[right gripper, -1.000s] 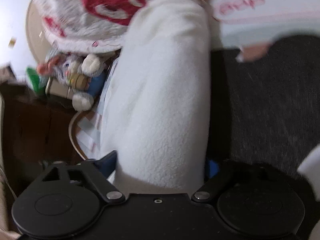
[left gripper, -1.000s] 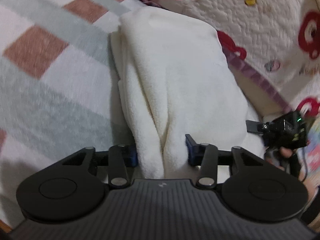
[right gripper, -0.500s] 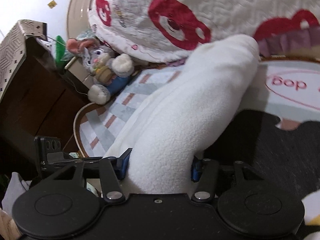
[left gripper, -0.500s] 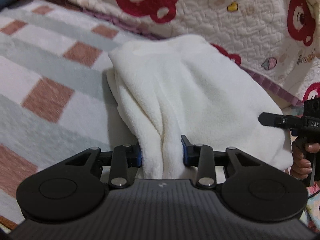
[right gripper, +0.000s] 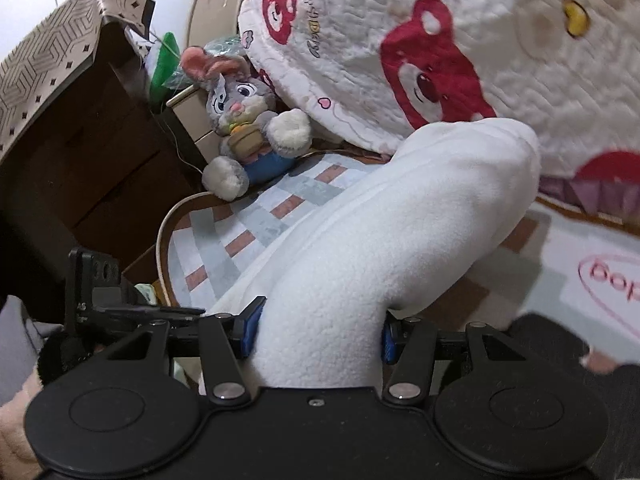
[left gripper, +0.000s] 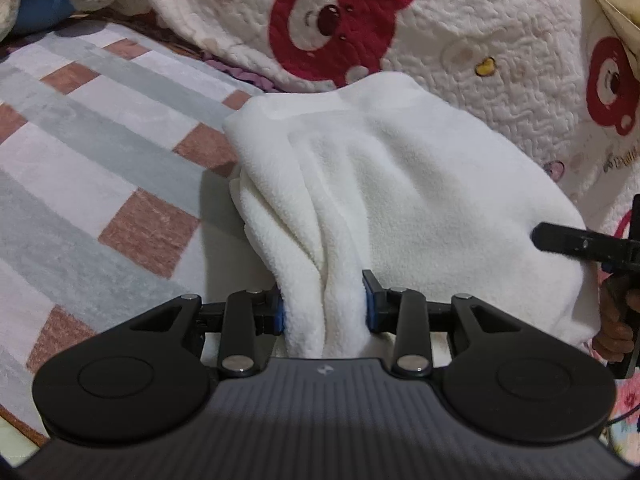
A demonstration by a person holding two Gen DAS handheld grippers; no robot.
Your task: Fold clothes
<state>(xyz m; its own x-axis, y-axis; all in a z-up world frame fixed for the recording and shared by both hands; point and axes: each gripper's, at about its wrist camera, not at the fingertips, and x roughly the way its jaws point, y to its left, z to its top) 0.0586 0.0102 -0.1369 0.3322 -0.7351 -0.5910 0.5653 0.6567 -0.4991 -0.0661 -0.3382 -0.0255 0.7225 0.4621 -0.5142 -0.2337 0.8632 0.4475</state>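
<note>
A thick white fleece garment [left gripper: 400, 184] lies bunched over a checked rug [left gripper: 80, 152], its far end against a bear-print quilt [left gripper: 460, 40]. My left gripper [left gripper: 323, 308] is shut on a bundle of its folds at the near edge. In the right wrist view the same fleece [right gripper: 400, 240] rises as a fat roll toward the quilt [right gripper: 480, 40], and my right gripper [right gripper: 320, 328] is shut on its near end. The right gripper's finger [left gripper: 580, 242] and a hand [left gripper: 614, 316] show at the left wrist view's right edge.
A plush rabbit [right gripper: 244, 120] sits by a dark wooden cabinet [right gripper: 80, 168] at the rug's far corner. A patterned box [right gripper: 52, 52] stands on the cabinet. A pale mat with pink lettering [right gripper: 592, 280] lies to the right, dark carpet [right gripper: 560, 344] below it.
Both grippers have lifted and pulled back with the fleece held; the views now tilt up toward the quilt. The fleece is drawn up into a taller roll.
</note>
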